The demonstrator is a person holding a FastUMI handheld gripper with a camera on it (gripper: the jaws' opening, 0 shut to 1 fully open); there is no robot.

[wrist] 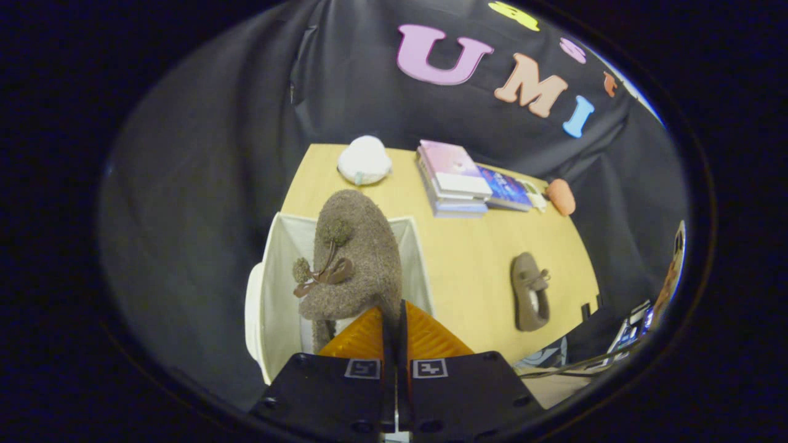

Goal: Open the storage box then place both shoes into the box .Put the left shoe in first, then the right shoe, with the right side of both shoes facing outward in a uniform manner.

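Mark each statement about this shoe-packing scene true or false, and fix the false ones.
1. The gripper is shut on a fuzzy brown shoe. True.
2. That shoe hangs above the open storage box. True.
3. The second shoe already lies in the box. False: it lies on the wooden table, beside the box.
4. The stack of books sits inside the box. False: it rests on the table beyond the box.
5. A white round object sits at the table's far edge. True.
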